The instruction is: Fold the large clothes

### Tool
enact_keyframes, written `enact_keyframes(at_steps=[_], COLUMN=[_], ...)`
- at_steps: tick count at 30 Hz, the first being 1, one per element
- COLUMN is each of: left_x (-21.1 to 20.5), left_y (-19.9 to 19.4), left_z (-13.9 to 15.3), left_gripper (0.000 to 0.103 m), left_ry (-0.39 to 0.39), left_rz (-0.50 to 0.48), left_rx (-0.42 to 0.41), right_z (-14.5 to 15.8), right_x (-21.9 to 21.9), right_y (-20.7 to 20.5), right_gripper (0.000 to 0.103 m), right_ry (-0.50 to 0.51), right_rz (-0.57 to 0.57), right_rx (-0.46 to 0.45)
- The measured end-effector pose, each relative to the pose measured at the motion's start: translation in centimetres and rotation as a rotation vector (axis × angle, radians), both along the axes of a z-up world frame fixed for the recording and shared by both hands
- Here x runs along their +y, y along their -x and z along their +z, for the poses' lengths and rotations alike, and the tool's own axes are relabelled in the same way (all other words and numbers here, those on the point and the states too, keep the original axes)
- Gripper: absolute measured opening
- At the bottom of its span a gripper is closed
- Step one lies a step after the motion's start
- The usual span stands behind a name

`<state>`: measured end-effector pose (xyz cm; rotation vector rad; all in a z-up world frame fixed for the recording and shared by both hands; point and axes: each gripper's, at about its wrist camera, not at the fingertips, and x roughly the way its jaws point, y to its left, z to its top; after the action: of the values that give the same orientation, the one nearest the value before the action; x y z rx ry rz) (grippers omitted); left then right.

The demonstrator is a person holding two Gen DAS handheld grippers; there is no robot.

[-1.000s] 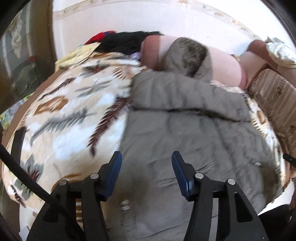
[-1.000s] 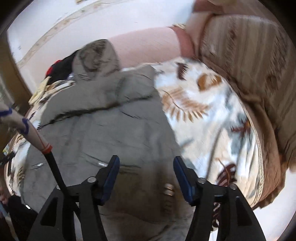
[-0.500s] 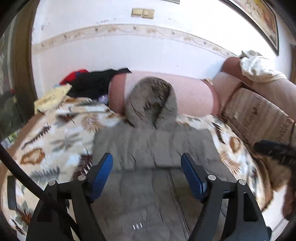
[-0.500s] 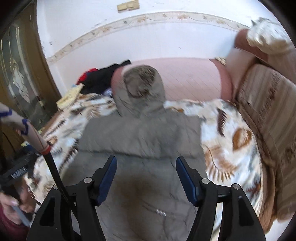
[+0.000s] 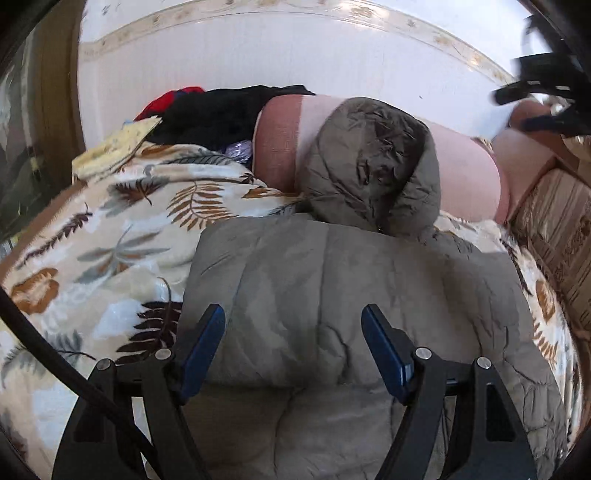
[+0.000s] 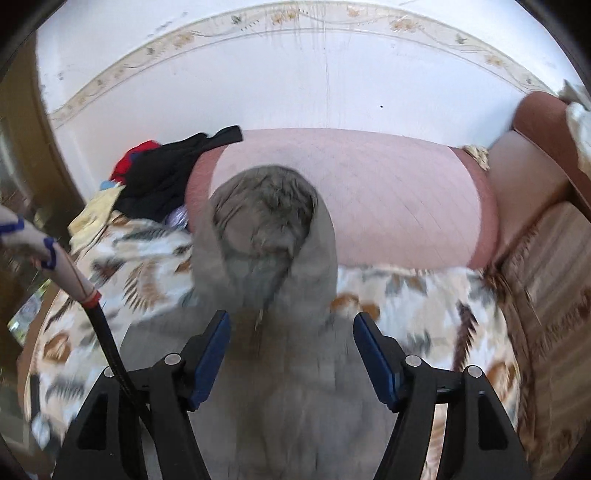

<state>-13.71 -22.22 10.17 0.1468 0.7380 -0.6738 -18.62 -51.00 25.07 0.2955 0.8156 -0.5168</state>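
Hovering above the grey padded jacket [image 5: 332, 280], the left gripper [image 5: 293, 347] is held with its fingers [image 5: 201, 347] spread wide and nothing gripped between them; its jaws have only just finished opening. The right gripper [image 6: 291, 354] is likewise carried wide apart and empty over the same jacket, its jaws having just been widening too, with only cloth seen below the gap. Both are probably kept open so that a fresh hold on the garment can be taken for the next fold.

The jacket is laid flat on a leaf-patterned blanket [image 5: 122, 236], its sleeves apparently tucked in already, so that a rough rectangle is formed. Its hood [image 5: 373, 162] is propped up against a pink bolster [image 6: 388, 195] at the far end, not yet folded down.

Beyond, a heap of black and red clothes [image 5: 218, 110] is piled at the left of the bolster. A striped sofa back [image 6: 554, 266] is seen along the right, and a white wall with a floral border [image 6: 295, 18] closes the room.
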Motion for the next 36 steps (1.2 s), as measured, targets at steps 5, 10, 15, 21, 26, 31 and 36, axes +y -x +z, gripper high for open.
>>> enact_keyframes(at_steps=[5,10,15,21,26,31,36], left_x=[-0.8,-1.8,-2.9,-2.9,-2.0,0.3,3.7], left_y=[-1.1,-1.1,-1.4,-1.9,-2.2,-2.8,-3.5], left_z=[-1.7,-2.6,-3.6,-3.6,-2.7,-0.4,2.5], left_gripper=[0.075,0.075,0.075,0.075,0.076,0.075,0.075], left_ry=[-0.029,-0.038,-0.065,-0.063,-0.034,0.033,0.125], left_rz=[-0.019,-0.056,-0.07,-0.066,-0.036,0.025,0.131], left_rx=[0.022,0.037,0.055,0.066,0.057,0.026,-0.035], right_z=[-2.3,-5.5,-9.0,-10.1,-5.6,-2.6,-4.8], right_x=[-4.7,-9.0,-12.3,-11.9,-7.7,0.0,6.3], right_y=[-7.8,-13.1,-15.7,-15.1,-8.4,1.3,10.5], right_gripper=[0.073,0.073,0.073,0.01,0.009,0.009,0.009], right_ry=[0.031,0.057,0.028,0.054,0.082,0.117,0.081], right_rz=[-0.045,-0.112,-0.159,-0.137,-0.065,0.053,0.097], right_rx=[0.026,0.072,0.102,0.118,-0.032,-0.148,-0.2])
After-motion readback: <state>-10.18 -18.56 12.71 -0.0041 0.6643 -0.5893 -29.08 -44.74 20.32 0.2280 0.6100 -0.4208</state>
